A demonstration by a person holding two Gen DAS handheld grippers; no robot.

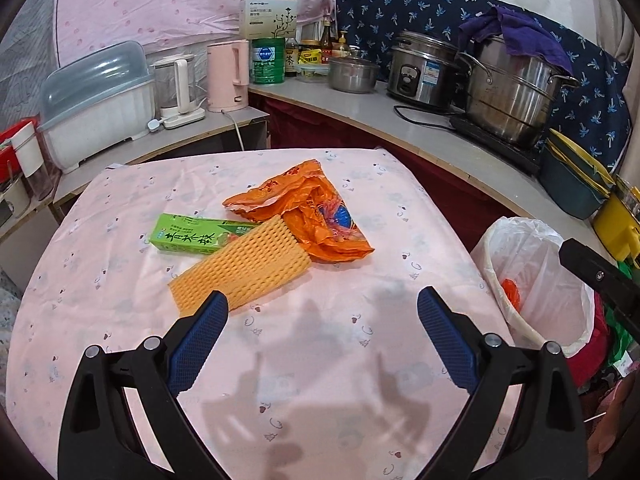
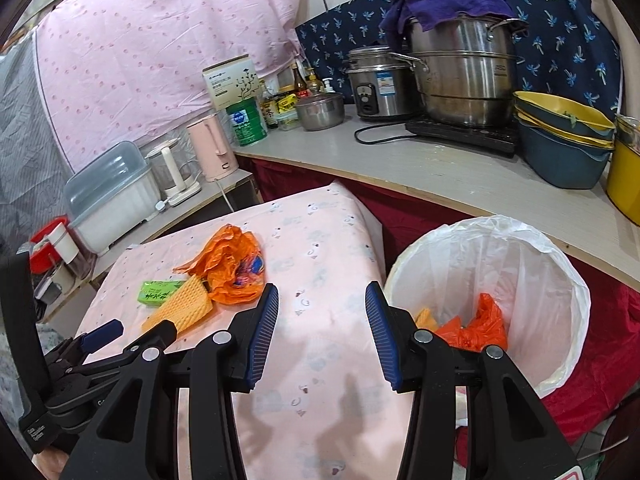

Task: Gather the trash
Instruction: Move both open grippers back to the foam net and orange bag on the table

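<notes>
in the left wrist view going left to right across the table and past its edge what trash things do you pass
green carton → yellow foam net → orange plastic bag → white-lined trash bin, off the table's right edge.

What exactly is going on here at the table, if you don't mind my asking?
A person is clearing trash with two handheld grippers. Both the left gripper and right gripper are open and empty. A crumpled orange plastic bag, a green carton and a yellow foam net sleeve lie on the pink tablecloth. The white-lined bin already holds orange scraps.
</notes>
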